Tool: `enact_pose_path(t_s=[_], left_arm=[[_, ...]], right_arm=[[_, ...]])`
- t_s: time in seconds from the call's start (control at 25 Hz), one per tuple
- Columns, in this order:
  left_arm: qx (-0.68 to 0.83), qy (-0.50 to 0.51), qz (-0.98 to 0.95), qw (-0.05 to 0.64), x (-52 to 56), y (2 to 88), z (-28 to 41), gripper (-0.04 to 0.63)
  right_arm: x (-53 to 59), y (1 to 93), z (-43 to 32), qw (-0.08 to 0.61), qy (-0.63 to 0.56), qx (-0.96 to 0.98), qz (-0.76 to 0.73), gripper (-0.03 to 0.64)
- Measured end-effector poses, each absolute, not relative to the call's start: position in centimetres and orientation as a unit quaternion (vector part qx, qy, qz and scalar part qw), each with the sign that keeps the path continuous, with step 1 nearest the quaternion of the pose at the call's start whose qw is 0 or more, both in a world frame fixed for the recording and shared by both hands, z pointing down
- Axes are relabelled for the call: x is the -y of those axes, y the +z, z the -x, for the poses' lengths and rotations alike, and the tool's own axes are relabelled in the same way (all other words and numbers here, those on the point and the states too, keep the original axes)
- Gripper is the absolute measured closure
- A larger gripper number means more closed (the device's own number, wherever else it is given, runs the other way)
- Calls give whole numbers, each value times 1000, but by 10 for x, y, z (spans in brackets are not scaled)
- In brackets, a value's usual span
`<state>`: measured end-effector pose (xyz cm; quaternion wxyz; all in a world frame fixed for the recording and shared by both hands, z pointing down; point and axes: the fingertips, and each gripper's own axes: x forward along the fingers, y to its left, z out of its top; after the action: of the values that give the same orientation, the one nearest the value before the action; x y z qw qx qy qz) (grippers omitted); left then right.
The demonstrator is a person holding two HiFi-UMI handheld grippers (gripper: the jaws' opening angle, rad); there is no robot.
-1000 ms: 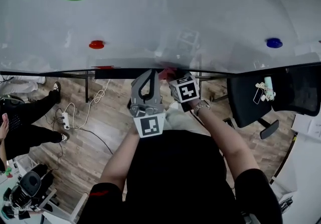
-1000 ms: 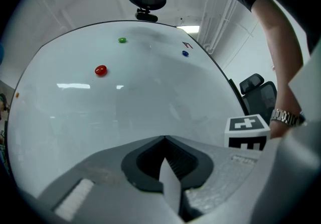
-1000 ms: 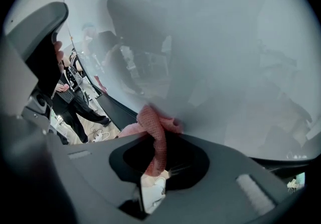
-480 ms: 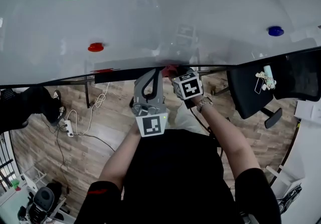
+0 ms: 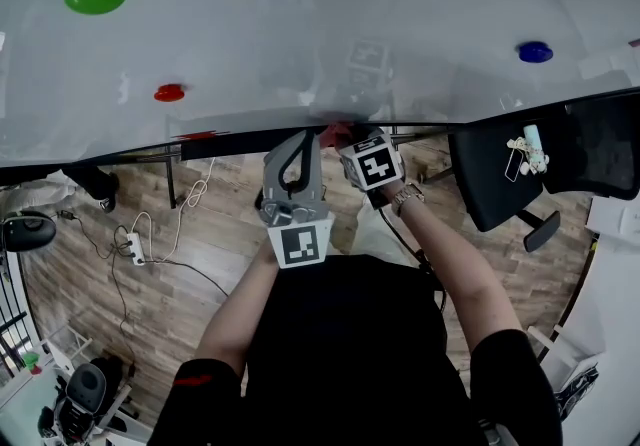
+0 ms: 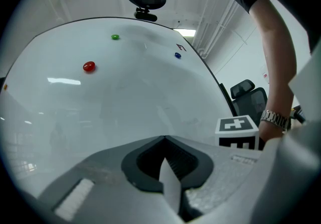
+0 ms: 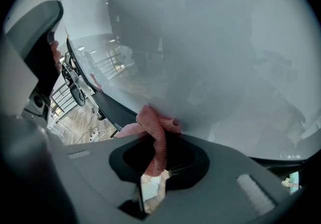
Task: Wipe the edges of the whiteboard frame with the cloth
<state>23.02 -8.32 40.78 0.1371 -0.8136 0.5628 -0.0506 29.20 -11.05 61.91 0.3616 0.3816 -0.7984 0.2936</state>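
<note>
Right hand-held gripper (image 7: 159,142) is clamped on a pink mesh cloth (image 7: 150,120), held against the dark whiteboard frame (image 7: 113,108) at 12 o'clock. Wiping is judged underway, and a sideways slide is needed next.

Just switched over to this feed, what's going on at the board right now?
A person stands at the whiteboard with a gripper in each hand. The right gripper is shut on a pink cloth, which is pressed to the dark frame along the board's lower edge. The left gripper sits beside it, jaws together with nothing between them, pointing at the board.
</note>
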Motion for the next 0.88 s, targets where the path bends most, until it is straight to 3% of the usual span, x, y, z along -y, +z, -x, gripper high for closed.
enact_pose_path(t_s=[0.88], left_arm=[[-584, -64, 798, 137, 86, 404, -265, 598]], right_arm=[[110, 617, -306, 377, 291, 820, -318, 558]])
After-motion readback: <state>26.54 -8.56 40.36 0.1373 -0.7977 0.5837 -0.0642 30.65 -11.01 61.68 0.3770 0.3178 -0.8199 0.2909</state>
